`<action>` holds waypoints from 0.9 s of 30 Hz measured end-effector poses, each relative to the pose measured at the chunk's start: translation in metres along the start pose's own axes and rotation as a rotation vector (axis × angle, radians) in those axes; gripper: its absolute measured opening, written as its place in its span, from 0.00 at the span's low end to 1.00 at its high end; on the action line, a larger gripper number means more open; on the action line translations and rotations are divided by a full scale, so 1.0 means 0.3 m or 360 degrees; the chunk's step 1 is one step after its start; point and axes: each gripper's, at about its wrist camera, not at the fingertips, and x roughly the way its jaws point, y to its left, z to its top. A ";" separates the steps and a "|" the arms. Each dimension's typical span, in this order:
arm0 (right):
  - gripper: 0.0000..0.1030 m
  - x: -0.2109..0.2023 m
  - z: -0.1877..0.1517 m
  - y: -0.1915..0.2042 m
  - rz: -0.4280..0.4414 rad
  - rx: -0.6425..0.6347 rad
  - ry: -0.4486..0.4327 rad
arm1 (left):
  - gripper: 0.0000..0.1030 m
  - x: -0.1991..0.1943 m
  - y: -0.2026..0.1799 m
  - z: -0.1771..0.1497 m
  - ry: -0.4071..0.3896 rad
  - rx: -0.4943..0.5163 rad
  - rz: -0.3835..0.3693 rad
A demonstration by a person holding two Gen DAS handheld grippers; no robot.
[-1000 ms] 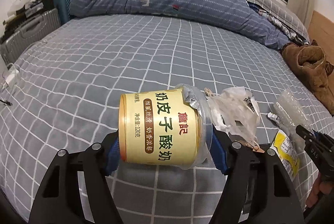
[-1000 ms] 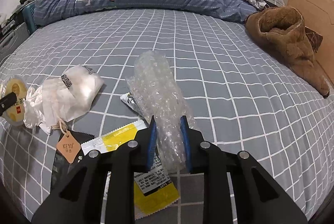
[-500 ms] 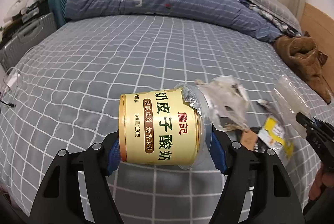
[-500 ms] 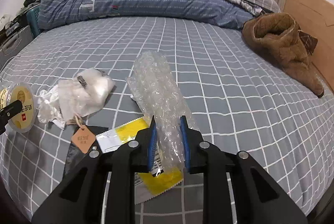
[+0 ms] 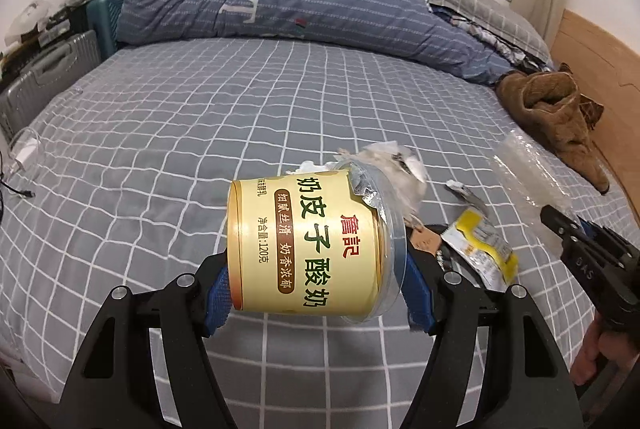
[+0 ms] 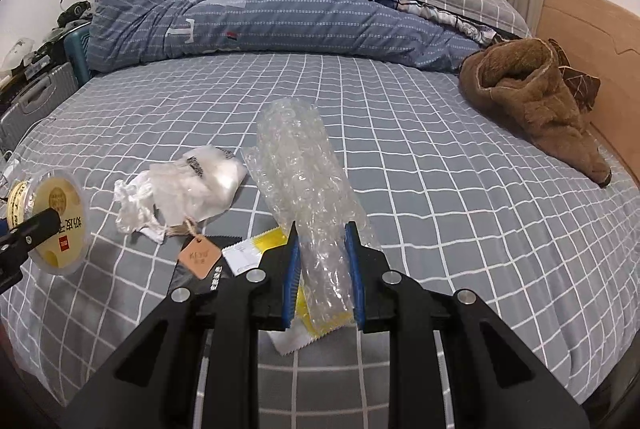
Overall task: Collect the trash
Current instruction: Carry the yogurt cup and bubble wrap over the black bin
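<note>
My left gripper [image 5: 316, 289] is shut on a yellow yogurt cup [image 5: 308, 245] lying sideways, held above the grey checked bed [image 5: 160, 149]; the cup also shows in the right wrist view [image 6: 52, 217]. My right gripper [image 6: 322, 269] is shut on a strip of clear bubble wrap [image 6: 304, 181] and holds it lifted off the bed. On the bed between them lie a crumpled clear plastic bag [image 6: 188, 189], a brown paper tag [image 6: 200, 257], a yellow and white wrapper [image 6: 256, 249] and a black packet [image 6: 192, 277].
A blue striped duvet [image 6: 280, 17] and pillows are heaped at the far side. A brown fleece garment [image 6: 536, 101] lies at the right by the wooden headboard. A grey suitcase [image 5: 44, 73] and clutter stand beyond the left edge.
Both grippers have risen and drawn back from the bed, carrying the cup and the bubble wrap. The trash left on the bed looks farther away.
</note>
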 end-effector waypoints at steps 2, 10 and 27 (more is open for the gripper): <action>0.20 -0.023 -0.009 0.005 0.0000 -0.0003 -0.0003 | 0.66 -0.019 -0.009 -0.016 -0.0002 0.0014 -0.0002; 0.20 -0.086 -0.048 0.026 0.0007 -0.0012 0.0005 | 0.66 -0.059 -0.010 -0.070 0.0024 0.0024 -0.0013; 0.20 -0.252 -0.158 0.095 0.0051 -0.0027 -0.0002 | 0.66 -0.161 -0.022 -0.181 0.0057 -0.0003 -0.0039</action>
